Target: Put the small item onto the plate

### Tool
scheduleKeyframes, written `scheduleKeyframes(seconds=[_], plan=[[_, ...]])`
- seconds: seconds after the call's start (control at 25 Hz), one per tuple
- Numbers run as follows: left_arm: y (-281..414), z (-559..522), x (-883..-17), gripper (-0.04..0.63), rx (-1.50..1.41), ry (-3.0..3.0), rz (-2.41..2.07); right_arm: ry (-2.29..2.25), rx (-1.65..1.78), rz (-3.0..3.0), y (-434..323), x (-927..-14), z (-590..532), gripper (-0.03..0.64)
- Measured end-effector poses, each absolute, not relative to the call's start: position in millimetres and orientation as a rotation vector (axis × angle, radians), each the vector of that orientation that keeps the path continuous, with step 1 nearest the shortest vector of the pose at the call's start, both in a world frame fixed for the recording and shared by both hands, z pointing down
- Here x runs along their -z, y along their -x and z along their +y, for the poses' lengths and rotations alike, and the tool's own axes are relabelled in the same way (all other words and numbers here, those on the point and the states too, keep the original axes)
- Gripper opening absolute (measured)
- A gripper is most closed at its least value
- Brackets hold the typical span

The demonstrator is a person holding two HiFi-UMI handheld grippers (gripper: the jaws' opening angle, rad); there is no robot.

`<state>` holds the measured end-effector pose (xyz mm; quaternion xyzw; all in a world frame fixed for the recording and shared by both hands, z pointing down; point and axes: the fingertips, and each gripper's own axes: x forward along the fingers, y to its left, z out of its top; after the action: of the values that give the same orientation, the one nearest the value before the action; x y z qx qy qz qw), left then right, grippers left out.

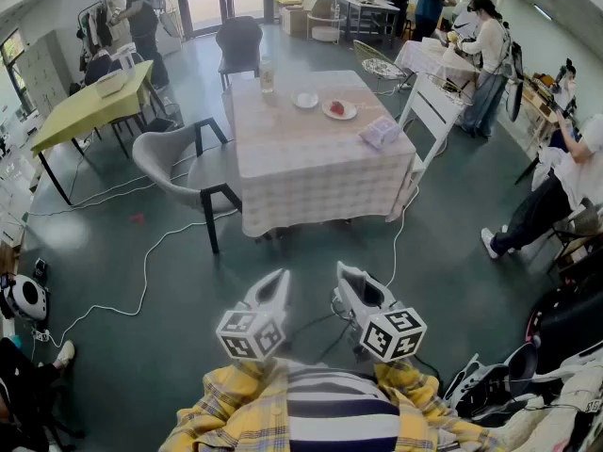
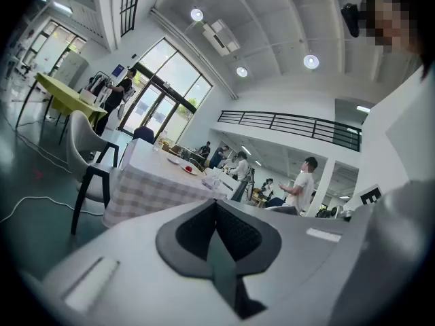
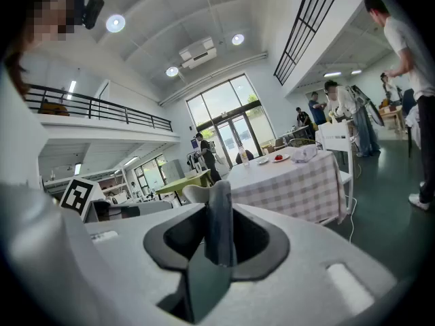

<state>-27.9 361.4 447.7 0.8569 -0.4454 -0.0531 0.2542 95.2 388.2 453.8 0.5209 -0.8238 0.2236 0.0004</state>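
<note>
Well back from the worktop (image 1: 301,163), I hold left claw (image 1: 280,281) and right claw (image 1: 347,276) closed, empty, aimed at it; the plate (image 1: 350,112) by its far edge is beyond reach.

The worktop (image 1: 311,172) is covered in pale pink-and-cream checks. On it the plate (image 1: 351,112) is white, the small item (image 1: 336,108) on that plate red. Left of the worktop the chair (image 1: 170,158) is light grey; farther left a table (image 1: 89,106) is yellow-green. Around the worktop the floor (image 1: 471,290) is dark teal. Nearer than the worktop, the left gripper (image 1: 281,276) and right gripper (image 1: 345,271) are pale grey with black-and-white square markers (image 1: 252,333).
</note>
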Motion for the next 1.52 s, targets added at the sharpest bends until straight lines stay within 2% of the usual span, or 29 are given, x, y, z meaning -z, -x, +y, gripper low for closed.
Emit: scheduleKeyframes(seconds=[1.52], plan=[[6.5,326.0,-439.9,-0.012,0.099,-2.374,-1.195,-1.569,-0.851,-2.668,-97.7,-453.1,353.3,0.103]])
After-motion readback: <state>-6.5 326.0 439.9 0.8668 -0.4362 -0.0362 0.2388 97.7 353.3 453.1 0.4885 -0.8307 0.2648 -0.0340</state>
